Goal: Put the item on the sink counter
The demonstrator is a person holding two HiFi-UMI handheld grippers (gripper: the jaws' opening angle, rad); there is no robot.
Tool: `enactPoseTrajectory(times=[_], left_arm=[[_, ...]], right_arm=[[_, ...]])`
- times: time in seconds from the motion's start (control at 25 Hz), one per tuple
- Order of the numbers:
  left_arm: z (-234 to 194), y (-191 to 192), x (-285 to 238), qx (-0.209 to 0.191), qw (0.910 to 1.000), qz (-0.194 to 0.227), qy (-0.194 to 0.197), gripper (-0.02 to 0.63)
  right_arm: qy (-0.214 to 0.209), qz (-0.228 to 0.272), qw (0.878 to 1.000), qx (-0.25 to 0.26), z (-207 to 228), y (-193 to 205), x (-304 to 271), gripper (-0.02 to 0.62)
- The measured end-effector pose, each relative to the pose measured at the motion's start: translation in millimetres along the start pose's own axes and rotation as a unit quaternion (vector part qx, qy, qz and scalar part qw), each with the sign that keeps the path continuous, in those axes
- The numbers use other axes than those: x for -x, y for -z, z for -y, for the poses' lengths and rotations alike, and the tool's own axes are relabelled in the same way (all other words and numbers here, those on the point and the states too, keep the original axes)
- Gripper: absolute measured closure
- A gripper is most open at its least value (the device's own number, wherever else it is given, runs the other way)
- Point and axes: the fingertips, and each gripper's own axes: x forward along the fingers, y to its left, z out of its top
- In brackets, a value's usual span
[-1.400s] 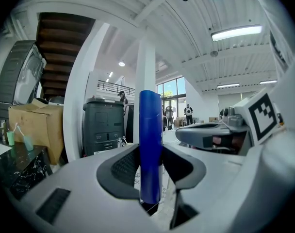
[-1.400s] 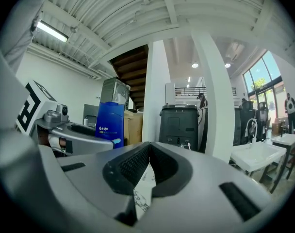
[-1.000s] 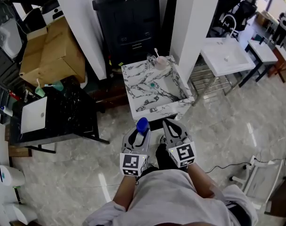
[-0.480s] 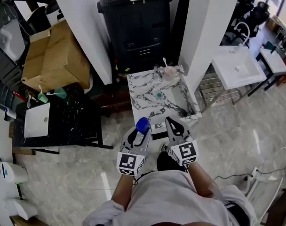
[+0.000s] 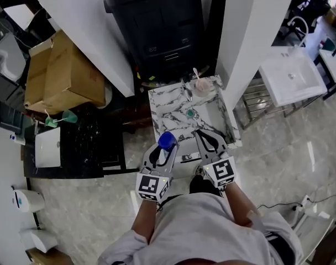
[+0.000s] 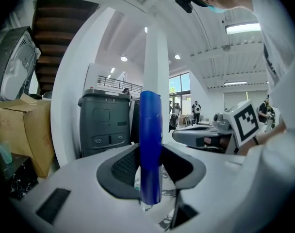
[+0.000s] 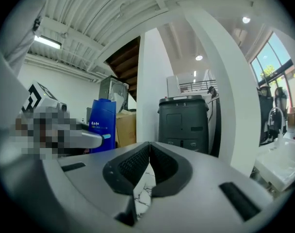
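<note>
Presently, tongs: two, side by side at the person's front, each with a marker cube.
Left tongs point(image 5: 159, 149): clamped on the bottle, pads against its two sides.
Right tongs point(image 7: 148, 155): closed, pads meeting, nothing between them.
Bottle point(image 5: 167, 141): one, blue, upright, its top standing above the jaws.
Marble desk point(image 5: 167, 110): one, white with dark veins, a basin sunk into its middle.
Cup point(image 5: 201, 87): one, pinkish, at the far right corner of the marble desk, with a stick-like thing standing in it.
Bin point(image 5: 157, 21): one, black, lidded, behind the marble desk.
Box point(image 5: 63, 76): one, cardboard, at the far left.
Black desk point(image 5: 96, 142): one, left of the marble desk, with a white basin point(image 5: 47, 147) set in it.
White sink point(image 5: 292, 79): one, at the right, on a metal frame.
Floor point(image 5: 278, 164): pale glossy tiles.
Room: two white pillars flank the bin; white ceiling with strip lights; windows at the far right.
Bottle to tongs: between the left jaws, just left of the right tongs and apart from them.
Bottle to marble desk: in the head view it overlaps the near edge; not set down there.
</note>
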Motion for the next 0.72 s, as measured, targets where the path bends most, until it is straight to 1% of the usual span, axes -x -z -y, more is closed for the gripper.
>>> enactPoseTrajectory(times=[0.12, 0.28, 0.4, 0.48, 0.72], left_arm=[[0.8, -5.0, -22.2, -0.008, 0.9999, -0.003, 0.008, 0.453], [-3.8, -3.6, -49.1, -0.013, 0.9998, -0.007, 0.017, 0.453], [-9.3, 1.5, -65.3, -0.007, 0.9997, -0.017, 0.014, 0.453], [-13.0, 4.8, -74.4, -0.006, 0.9996, -0.021, 0.015, 0.453], [-33.7, 14.1, -99.4, -0.005, 0.9994, -0.029, 0.020, 0.453]], right_arm=[[-0.014, 0.005, 1.000, -0.002, 25.5, 7.6, -9.5, 0.591], [-0.015, -0.011, 1.000, -0.009, 52.6, 17.6, -18.9, 0.591], [-0.006, -0.018, 0.999, -0.028, 68.7, 32.0, -23.2, 0.591], [-0.004, -0.029, 0.999, -0.038, 75.7, 43.2, -26.3, 0.591], [-0.004, -0.052, 0.998, -0.029, 83.7, 57.2, -39.3, 0.591]])
